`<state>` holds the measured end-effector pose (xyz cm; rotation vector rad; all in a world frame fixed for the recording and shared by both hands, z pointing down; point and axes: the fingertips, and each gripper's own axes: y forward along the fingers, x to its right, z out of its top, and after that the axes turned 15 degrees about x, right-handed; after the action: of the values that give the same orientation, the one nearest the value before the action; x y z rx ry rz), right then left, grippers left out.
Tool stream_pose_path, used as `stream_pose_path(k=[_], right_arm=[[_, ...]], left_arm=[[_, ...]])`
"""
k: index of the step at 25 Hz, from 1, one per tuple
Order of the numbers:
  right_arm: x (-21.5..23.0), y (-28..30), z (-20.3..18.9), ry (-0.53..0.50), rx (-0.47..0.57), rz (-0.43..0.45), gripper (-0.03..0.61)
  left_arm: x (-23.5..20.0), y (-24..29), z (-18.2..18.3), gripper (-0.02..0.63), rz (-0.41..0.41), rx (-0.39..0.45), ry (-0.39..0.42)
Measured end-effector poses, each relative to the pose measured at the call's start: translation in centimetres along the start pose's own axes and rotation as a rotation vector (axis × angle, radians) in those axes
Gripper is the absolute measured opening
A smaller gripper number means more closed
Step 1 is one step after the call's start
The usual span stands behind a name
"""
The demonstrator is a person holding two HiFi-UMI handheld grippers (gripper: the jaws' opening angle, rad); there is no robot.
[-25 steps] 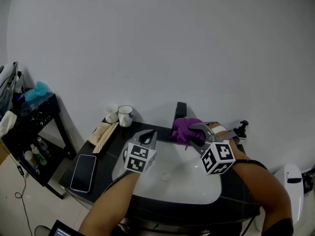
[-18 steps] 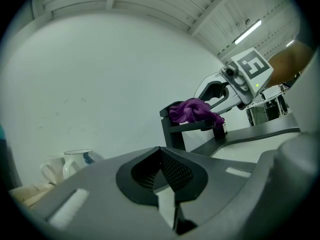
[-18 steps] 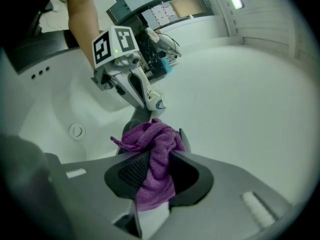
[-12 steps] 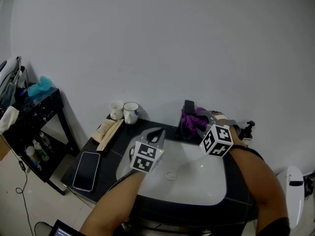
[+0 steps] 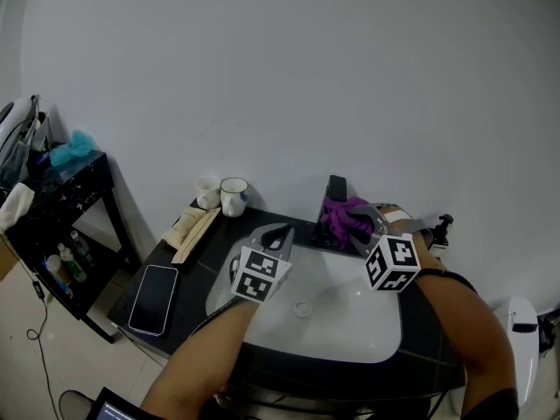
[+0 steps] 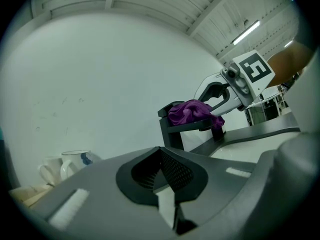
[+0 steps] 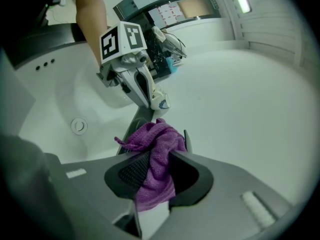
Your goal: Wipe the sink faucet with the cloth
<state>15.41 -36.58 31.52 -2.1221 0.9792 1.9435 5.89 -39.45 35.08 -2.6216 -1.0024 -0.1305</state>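
A black faucet [image 5: 336, 188] stands at the back of the white sink [image 5: 350, 339]. A purple cloth [image 5: 343, 216] is draped over its spout, and my right gripper [image 5: 357, 223] is shut on that cloth, pressing it on the faucet. In the right gripper view the cloth [image 7: 152, 159] bunches between the jaws of my right gripper [image 7: 150, 176]. My left gripper [image 5: 278, 233] hovers over the basin's left rim, shut and holding nothing. The left gripper view looks past my left gripper [image 6: 162, 171] at the faucet [image 6: 170, 131] with the cloth [image 6: 190, 111] on top.
Two mugs [image 5: 234, 196] and a flat packet [image 5: 191, 227] sit on the black counter at the back left. A phone [image 5: 152, 287] lies near the counter's left edge. A black shelf [image 5: 61, 191] with clutter stands further left. The drain [image 5: 303, 308] is in the basin's middle.
My right gripper carried the cloth from the spout's front back along the faucet toward the wall, then tilted down slightly. The left gripper has barely moved.
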Motion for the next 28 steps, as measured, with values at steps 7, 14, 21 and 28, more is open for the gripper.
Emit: stream_pose_path(k=[7,14,21,28], right_arm=[[-1.8,-2.1,2.5,-0.066,0.052,0.020,0.120],[-5.2,-5.2,7.2,-0.084,0.146,0.045,0.121],[-11.0,-2.8,3.2,-0.012,0.089,0.107,0.121],[-7.3,2.2,-1.3,0.110,-0.004,-0.063,0.123]], left_arm=[[0.0,-0.1,-0.3,0.017,-0.001,-0.010,0.011],[-0.3,-0.2,-0.5,0.017,0.011,-0.026,0.012],[-0.6,-0.3,-0.7,0.017,0.017,-0.036,0.006],[-0.5,-0.1,-0.9,0.017,0.011,-0.032,-0.010]])
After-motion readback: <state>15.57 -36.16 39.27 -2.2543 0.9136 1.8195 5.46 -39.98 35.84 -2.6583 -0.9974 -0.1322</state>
